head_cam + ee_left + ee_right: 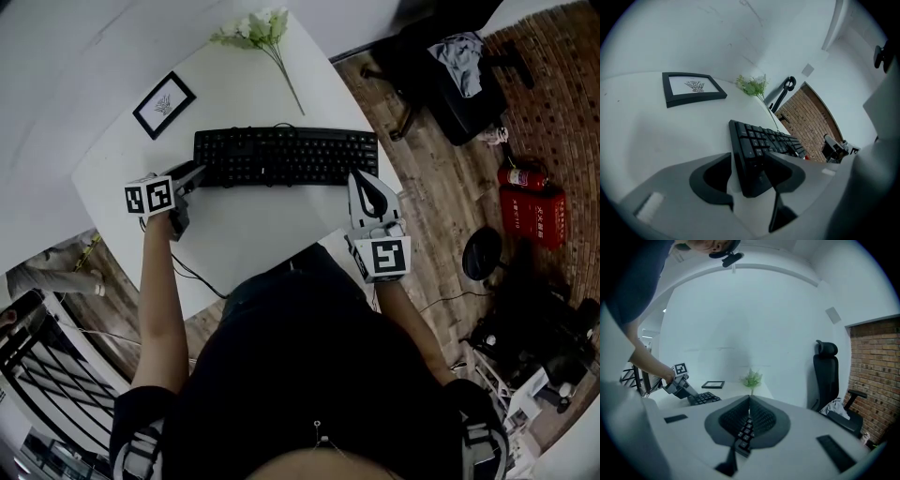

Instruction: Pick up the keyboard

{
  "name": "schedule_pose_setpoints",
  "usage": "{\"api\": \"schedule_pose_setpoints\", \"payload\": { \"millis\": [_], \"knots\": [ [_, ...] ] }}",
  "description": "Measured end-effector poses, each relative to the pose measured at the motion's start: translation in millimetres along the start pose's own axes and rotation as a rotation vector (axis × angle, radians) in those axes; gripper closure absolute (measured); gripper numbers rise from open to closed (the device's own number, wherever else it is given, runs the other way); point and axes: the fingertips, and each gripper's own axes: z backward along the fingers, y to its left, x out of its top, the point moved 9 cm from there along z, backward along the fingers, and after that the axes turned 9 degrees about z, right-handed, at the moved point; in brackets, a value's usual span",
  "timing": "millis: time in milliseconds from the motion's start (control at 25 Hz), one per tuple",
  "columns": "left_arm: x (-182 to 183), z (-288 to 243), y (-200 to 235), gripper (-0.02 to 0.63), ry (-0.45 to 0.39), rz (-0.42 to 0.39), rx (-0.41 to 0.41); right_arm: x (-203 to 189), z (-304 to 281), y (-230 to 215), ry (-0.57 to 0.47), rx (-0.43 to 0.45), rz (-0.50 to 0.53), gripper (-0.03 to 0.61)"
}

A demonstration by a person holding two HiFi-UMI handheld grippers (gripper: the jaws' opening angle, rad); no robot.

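Observation:
A black keyboard (286,157) lies flat on the white table (253,225). My left gripper (197,171) is at its left end, held by a bare arm. In the left gripper view the keyboard (757,147) has its end corner between that gripper's (749,164) jaws, and a thin white gap shows beside the left jaw. My right gripper (359,178) hovers over the keyboard's right end. In the right gripper view its tips (750,398) meet, and a strip of keys (745,434) shows below them. The left gripper (692,397) and the keyboard's far end (707,398) appear there too.
A black picture frame (163,104) lies left of the keyboard, and a flower sprig (253,28) lies at the table's far edge. A cable (192,275) hangs off the near edge. A black office chair (450,66) with cloth and a red fire extinguisher (525,176) stand to the right.

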Motion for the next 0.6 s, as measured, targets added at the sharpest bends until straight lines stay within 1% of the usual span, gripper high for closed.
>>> {"api": "schedule_pose_setpoints", "payload": {
  "millis": [200,360,520,600],
  "knots": [
    [1.5,-0.4,0.3,0.408,0.024,0.028,-0.019,-1.1,-1.1,1.1,0.007,-0.004,-0.010,0.568],
    [3.3,-0.4,-0.2,0.414,0.044,0.041,-0.012,-2.3,-1.5,1.2,0.006,-0.004,-0.004,0.568],
    [2.4,0.6,-1.8,0.420,0.041,0.053,-0.003,-1.3,-2.9,0.5,-0.001,-0.017,-0.033,0.568],
    [1.9,2.7,-2.6,0.422,0.032,0.059,0.000,-3.1,-2.1,0.6,0.011,-0.013,-0.030,0.568]
  ]
}}
